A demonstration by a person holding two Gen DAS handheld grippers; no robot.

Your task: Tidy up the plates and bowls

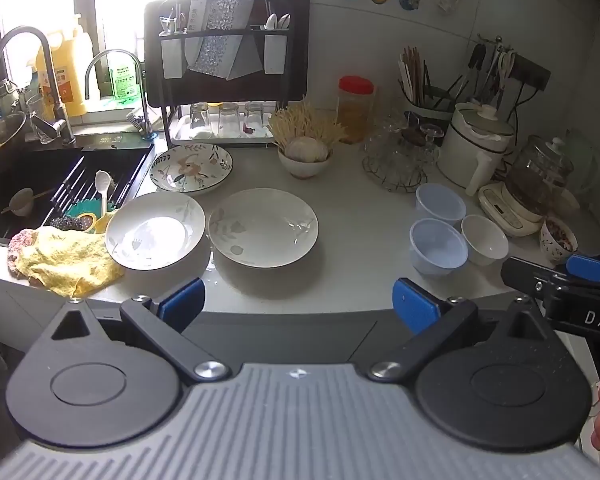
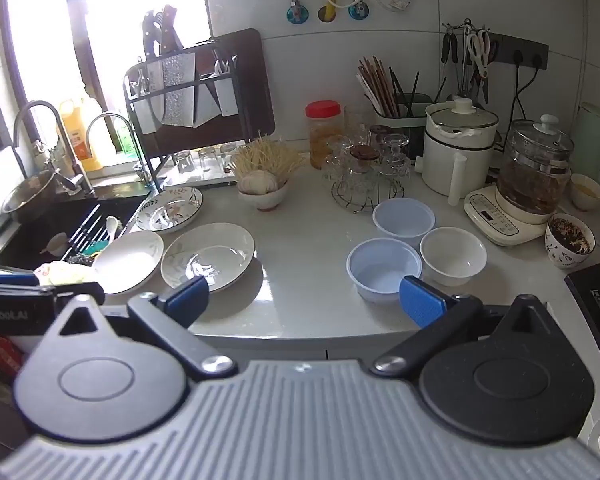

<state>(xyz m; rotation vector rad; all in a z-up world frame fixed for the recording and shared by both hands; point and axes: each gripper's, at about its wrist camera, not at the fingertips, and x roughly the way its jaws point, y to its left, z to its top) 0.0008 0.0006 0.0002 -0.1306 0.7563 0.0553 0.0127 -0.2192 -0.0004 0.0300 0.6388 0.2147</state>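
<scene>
Three plates lie on the grey counter: a white one [image 1: 155, 230] at left, a leaf-patterned one [image 1: 263, 227] in the middle, a floral one [image 1: 191, 168] behind by the sink. To the right stand two pale blue plastic bowls [image 1: 438, 246], [image 1: 441, 203] and a white bowl [image 1: 484, 240]. They show in the right wrist view too: plates [image 2: 127, 261], [image 2: 208, 256], [image 2: 169, 209], bowls [image 2: 384, 269], [image 2: 404, 217], [image 2: 453, 255]. My left gripper [image 1: 298, 305] is open and empty before the counter's front edge. My right gripper [image 2: 304, 300] is open and empty, near the front blue bowl.
A sink [image 1: 40, 188] with a rack and taps is at left, a yellow cloth [image 1: 66, 258] at its corner. A garlic bowl [image 1: 305, 156], jar [image 1: 355, 108], glass rack [image 1: 396, 156], cookers [image 1: 474, 142], kettle [image 1: 540, 176] and patterned cup [image 1: 558, 238] line the back and right.
</scene>
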